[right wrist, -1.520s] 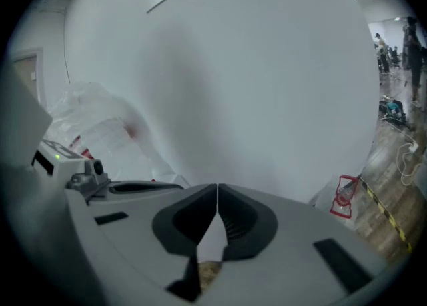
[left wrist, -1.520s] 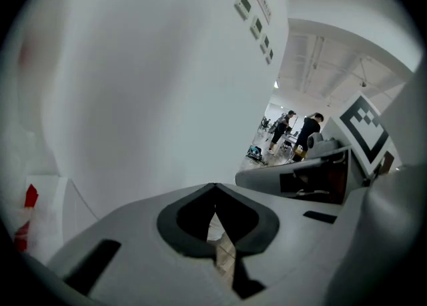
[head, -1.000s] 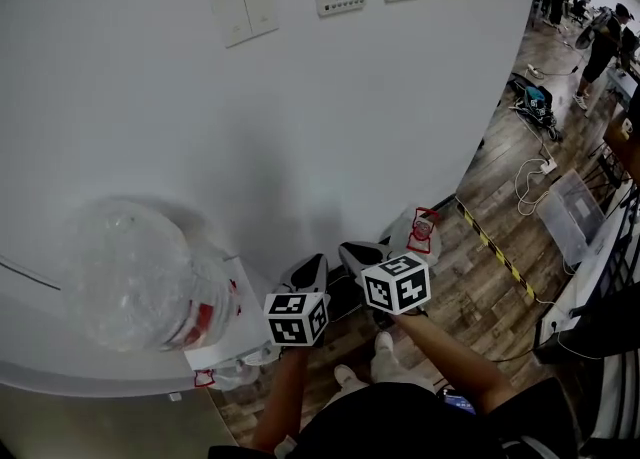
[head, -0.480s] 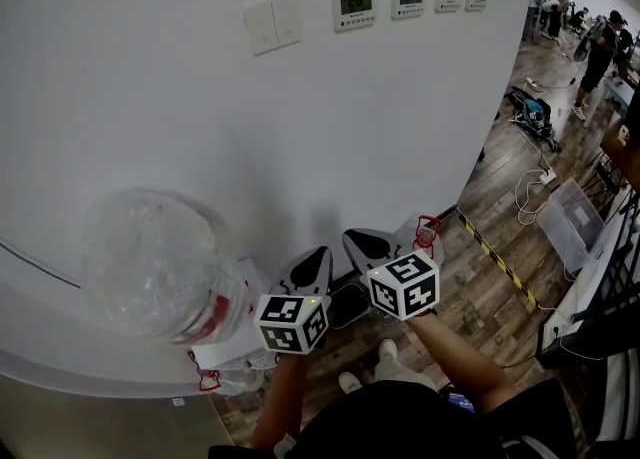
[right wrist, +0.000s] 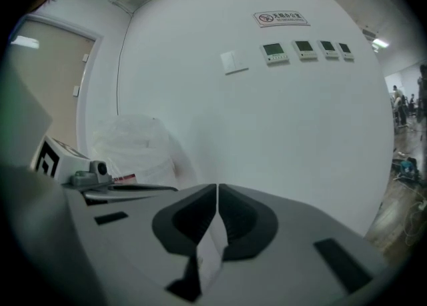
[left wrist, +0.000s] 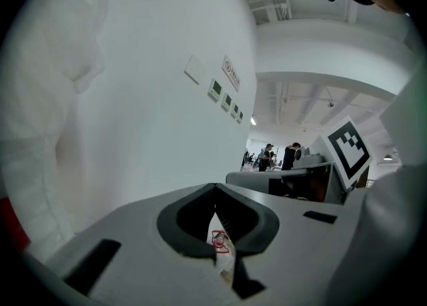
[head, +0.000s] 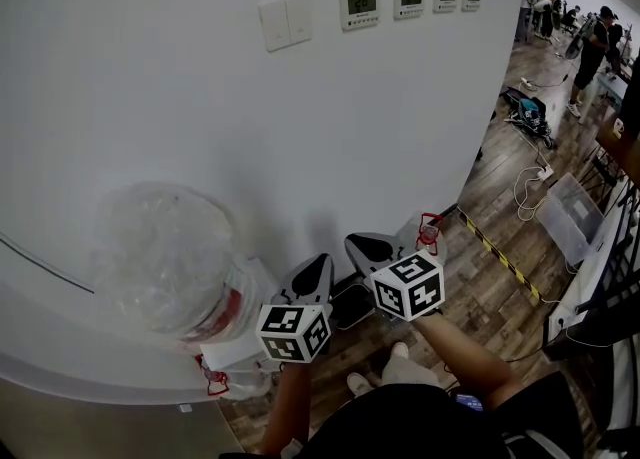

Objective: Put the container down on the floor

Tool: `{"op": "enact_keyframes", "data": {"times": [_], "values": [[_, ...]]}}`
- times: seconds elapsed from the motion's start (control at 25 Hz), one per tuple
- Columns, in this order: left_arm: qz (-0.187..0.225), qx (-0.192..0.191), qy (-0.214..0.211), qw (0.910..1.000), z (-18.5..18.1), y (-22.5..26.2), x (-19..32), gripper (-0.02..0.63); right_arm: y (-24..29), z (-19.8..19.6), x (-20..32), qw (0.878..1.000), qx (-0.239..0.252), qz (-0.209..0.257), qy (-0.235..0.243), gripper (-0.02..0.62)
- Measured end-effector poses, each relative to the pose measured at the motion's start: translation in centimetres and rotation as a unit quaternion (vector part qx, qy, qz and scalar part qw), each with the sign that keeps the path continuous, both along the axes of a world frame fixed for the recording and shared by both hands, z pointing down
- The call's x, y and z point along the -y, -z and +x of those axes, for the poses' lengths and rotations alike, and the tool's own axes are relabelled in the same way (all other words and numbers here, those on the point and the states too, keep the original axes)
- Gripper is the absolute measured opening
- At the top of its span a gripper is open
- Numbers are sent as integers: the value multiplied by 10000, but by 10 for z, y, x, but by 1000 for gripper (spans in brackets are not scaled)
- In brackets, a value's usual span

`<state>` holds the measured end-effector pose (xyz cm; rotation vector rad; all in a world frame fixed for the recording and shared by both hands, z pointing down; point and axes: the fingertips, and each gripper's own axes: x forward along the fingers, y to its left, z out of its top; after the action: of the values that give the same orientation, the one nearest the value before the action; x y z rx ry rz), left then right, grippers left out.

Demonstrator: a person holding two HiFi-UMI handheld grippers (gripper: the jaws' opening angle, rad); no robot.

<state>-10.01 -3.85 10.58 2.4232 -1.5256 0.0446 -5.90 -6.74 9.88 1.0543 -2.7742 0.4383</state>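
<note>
Two grippers are held side by side at the near middle of the head view, aimed toward the white wall (head: 180, 107). On the left gripper (left wrist: 215, 186) the jaws are closed, the pads meeting at the tips with nothing clamped. Through the slot beneath them shows a small translucent item with red trim (head: 427, 231), which lies on the wooden floor (head: 490, 292) to the right, by the foot of the wall. On the right gripper (right wrist: 217, 184) the jaws are likewise pressed together and empty.

The container (head: 165, 252), a large translucent one with a red band low on its side, stands left of the left gripper. It is close against the wall and apart from both grippers. Its foot appears to rest on or just beside a white box (head: 240, 347); its own bulk hides which.

High on the wall sits a switch plate (head: 285, 22), with four thermostat panels (head: 358, 3) in a row to its right. Farther right, a clear storage box (head: 568, 215) sits on the floor beyond a strip of yellow-and-black tape (head: 500, 252).
</note>
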Motion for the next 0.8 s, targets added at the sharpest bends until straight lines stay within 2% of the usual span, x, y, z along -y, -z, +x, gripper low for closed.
{"op": "enact_keyframes", "data": {"times": [0.36, 0.8], "values": [[316, 20, 60, 9995, -6, 23, -6, 14, 11, -4, -9, 9999, 68, -20, 116, 32], [350, -79, 11, 9994, 30, 38, -8, 14, 19, 25, -12, 9994, 84, -114, 328, 32]]}}
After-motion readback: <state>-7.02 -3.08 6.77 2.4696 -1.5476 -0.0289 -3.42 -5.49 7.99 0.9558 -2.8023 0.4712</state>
